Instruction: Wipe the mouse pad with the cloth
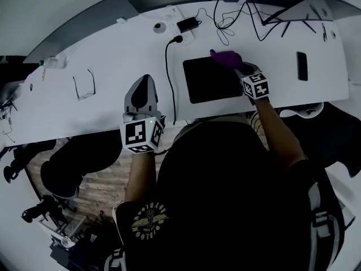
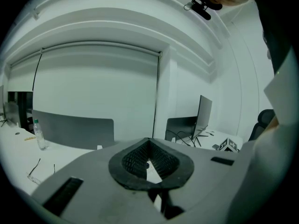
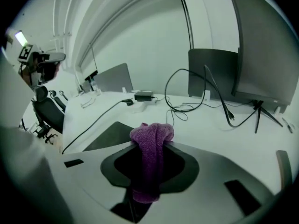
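A black mouse pad (image 1: 211, 79) lies on the white desk (image 1: 113, 66). My right gripper (image 1: 240, 65) is shut on a purple cloth (image 1: 225, 57), which bunches at the pad's far right corner. In the right gripper view the cloth (image 3: 150, 157) hangs through the jaws, with the mouse pad (image 3: 110, 134) just left of it. My left gripper (image 1: 144, 89) rests on the desk to the left of the pad, shut and holding nothing; its tips (image 2: 148, 164) meet in the left gripper view.
A black cable (image 1: 168, 78) runs down the desk just left of the pad. A power adapter (image 1: 188, 23) and tangled cables (image 1: 237, 16) lie behind it. Glasses (image 1: 83, 84) sit at the left, a phone (image 1: 302, 65) at the right, a bottle (image 1: 53, 62) far left.
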### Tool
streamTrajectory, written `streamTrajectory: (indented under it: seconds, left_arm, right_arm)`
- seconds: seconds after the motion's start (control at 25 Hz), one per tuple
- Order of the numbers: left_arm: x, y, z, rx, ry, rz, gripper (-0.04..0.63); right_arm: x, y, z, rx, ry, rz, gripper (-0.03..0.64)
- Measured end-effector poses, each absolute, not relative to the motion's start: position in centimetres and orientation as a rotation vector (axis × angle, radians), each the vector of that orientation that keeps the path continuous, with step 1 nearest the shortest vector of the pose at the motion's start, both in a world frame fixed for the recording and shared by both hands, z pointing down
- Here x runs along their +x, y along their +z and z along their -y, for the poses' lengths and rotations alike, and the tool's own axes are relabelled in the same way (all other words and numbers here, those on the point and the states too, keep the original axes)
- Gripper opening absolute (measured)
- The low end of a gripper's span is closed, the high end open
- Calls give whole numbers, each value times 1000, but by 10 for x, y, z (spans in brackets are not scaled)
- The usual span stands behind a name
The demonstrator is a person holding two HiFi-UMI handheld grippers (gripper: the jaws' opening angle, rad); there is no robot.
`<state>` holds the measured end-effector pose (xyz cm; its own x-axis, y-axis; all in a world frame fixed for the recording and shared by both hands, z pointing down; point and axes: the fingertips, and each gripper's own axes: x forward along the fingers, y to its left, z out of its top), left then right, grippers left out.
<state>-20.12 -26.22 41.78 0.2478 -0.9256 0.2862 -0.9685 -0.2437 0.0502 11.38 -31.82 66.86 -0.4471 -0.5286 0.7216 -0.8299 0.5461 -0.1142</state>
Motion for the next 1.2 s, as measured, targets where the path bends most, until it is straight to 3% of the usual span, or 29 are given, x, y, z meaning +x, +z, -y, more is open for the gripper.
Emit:
streamTrajectory:
  seconds: [0.36,0.8,1.2]
  left_arm:
    - [-204,411,244,2348,276,1736,2]
    - [-204,419,205,2384,363,1687,2]
    - [-209,421,190,2397,416,1673,3]
  right_arm:
    - [45,619,273,1002,635,2333,91]
    - [-63,658,200,685,758,2396,89]
    - [-39,734,200,716,810,2157,91]
